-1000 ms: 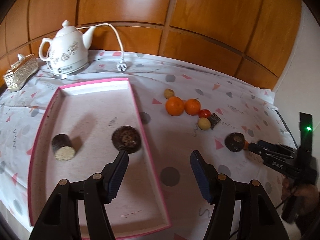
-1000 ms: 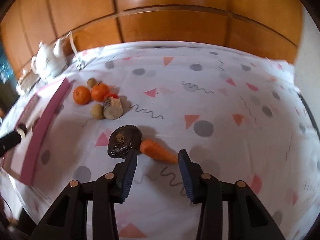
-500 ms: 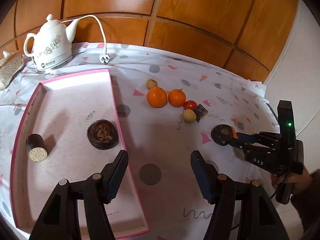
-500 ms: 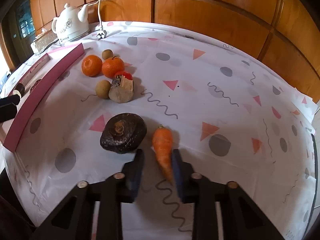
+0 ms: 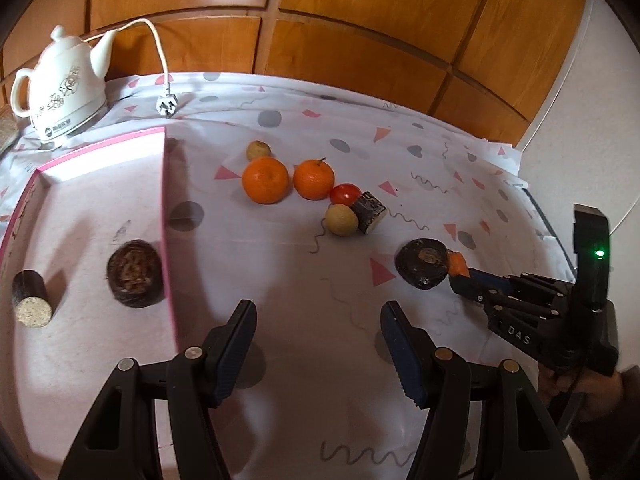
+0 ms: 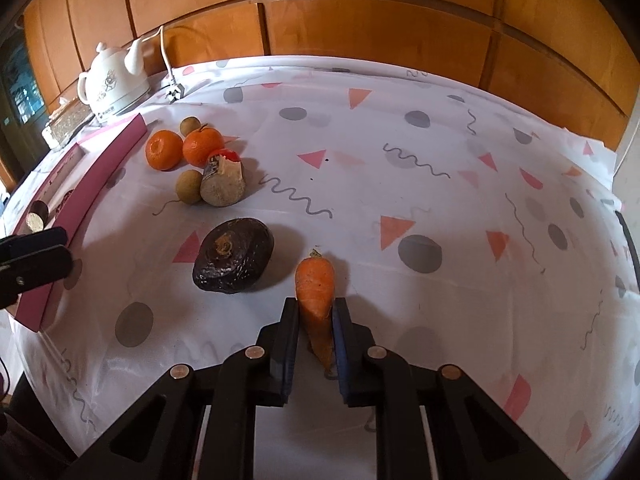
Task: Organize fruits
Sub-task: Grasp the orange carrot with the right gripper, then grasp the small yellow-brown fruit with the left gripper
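My right gripper (image 6: 314, 320) is shut on an orange carrot (image 6: 316, 284) that lies on the patterned cloth; it also shows in the left wrist view (image 5: 460, 276). A dark round root (image 6: 233, 255) lies just left of the carrot. Two oranges (image 6: 163, 149), a red tomato (image 6: 229, 155), two small tan fruits (image 6: 189, 186) and a cut root piece (image 6: 223, 184) cluster farther back. My left gripper (image 5: 318, 320) is open and empty above the cloth, right of the pink tray (image 5: 163, 184), which holds a dark round root (image 5: 135, 273) and a cut cylinder piece (image 5: 31, 298).
A white kettle (image 5: 60, 84) with its cord and plug (image 5: 166, 105) stands behind the tray. A wooden panelled wall (image 5: 360, 20) runs along the back. The table's right edge (image 5: 540, 216) lies near the right gripper.
My right gripper has closed onto the carrot. My left gripper has moved right, from over the tray to over the cloth.
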`<state>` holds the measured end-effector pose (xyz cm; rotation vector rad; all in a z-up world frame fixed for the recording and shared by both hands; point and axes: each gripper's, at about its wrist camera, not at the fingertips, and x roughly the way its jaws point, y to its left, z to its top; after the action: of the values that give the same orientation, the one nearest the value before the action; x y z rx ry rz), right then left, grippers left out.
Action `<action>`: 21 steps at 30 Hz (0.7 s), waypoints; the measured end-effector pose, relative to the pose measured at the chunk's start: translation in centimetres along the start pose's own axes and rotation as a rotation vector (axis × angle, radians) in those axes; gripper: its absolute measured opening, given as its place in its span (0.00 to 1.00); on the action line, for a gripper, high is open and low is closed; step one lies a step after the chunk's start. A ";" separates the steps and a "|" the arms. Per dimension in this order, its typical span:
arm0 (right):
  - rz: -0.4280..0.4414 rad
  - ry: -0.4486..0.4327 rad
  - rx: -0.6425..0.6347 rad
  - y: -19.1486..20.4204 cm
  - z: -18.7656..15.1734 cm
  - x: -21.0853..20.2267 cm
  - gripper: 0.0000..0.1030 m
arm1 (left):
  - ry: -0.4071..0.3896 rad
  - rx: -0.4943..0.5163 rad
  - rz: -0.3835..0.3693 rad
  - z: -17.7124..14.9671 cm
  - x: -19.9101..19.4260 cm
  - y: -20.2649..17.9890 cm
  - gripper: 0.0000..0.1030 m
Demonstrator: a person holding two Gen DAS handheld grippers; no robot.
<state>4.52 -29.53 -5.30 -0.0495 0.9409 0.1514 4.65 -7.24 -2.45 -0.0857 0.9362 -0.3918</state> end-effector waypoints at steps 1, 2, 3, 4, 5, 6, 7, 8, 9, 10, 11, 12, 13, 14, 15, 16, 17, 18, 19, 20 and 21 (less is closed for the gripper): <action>-0.001 0.000 0.004 0.0 0.0 0.0 0.16 | 0.007 -0.003 0.000 0.1 0.3 -0.1 0.63; -0.002 0.000 0.006 0.1 0.0 0.0 0.16 | 0.012 -0.007 0.001 0.2 0.6 -0.2 0.63; -0.003 0.000 0.008 0.1 0.0 0.0 0.16 | 0.017 -0.009 0.000 0.3 1.0 -0.3 0.62; -0.002 -0.001 0.012 0.1 0.0 0.0 0.16 | 0.019 -0.009 0.000 0.4 1.3 -0.4 0.61; 0.000 -0.004 0.019 0.0 0.0 0.0 0.16 | 0.022 -0.007 0.003 0.6 1.6 -0.6 0.59; 0.003 -0.007 0.027 -0.1 0.0 0.0 0.16 | 0.025 -0.005 0.005 0.7 1.9 -0.7 0.57; 0.007 -0.010 0.034 -0.2 0.0 0.0 0.16 | 0.027 -0.004 0.006 0.8 2.2 -0.8 0.57; 0.012 -0.012 0.042 -0.3 0.0 0.0 0.19 | 0.028 -0.002 0.006 0.9 2.5 -0.9 0.57; 0.022 -0.015 0.049 -0.3 0.0 0.0 0.21 | 0.028 0.002 0.010 1.0 2.8 -1.0 0.57; 0.029 -0.018 0.051 -0.2 0.0 0.0 0.24 | 0.029 0.004 0.016 1.2 3.1 -1.0 0.57; 0.026 -0.020 0.048 -0.2 0.0 0.0 0.26 | 0.031 0.005 0.019 1.4 3.3 -1.0 0.57; 0.022 -0.022 0.045 -0.1 0.0 0.0 0.26 | 0.033 0.005 0.021 1.6 3.7 -1.0 0.57; 0.017 -0.024 0.044 -0.1 0.1 0.0 0.26 | 0.036 0.004 0.025 1.9 3.9 -1.0 0.56; 0.007 -0.027 0.045 -0.1 0.1 0.0 0.26 | 0.036 0.004 0.028 2.2 4.3 -1.0 0.56; -0.001 -0.029 0.044 -0.2 0.2 0.1 0.26 | 0.034 0.003 0.028 2.5 4.5 -1.1 0.56; -0.004 -0.029 0.043 -0.2 0.3 0.1 0.26 | 0.031 0.003 0.028 2.8 4.7 -1.1 0.56; -0.006 -0.031 0.042 -0.2 0.4 0.1 0.26 | 0.028 0.003 0.029 3.1 4.9 -1.1 0.56; -0.009 -0.031 0.044 -0.3 0.6 0.2 0.26 | 0.025 0.004 0.032 3.4 5.2 -1.1 0.56; -0.013 -0.032 0.045 -0.4 0.6 0.3 0.26 | 0.027 0.003 0.034 3.8 5.6 -1.2 0.55; -0.014 -0.034 0.046 -0.4 0.7 0.4 0.26 | 0.029 0.002 0.035 4.1 5.9 -1.2 0.54; -0.014 -0.036 0.046 -0.4 0.8 0.4 0.26 | 0.030 0.001 0.037 4.3 6.2 -1.2 0.53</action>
<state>5.45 -29.82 -5.19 -0.0105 0.9073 0.1174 11.00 -11.05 -4.31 -0.0616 0.9654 -0.3606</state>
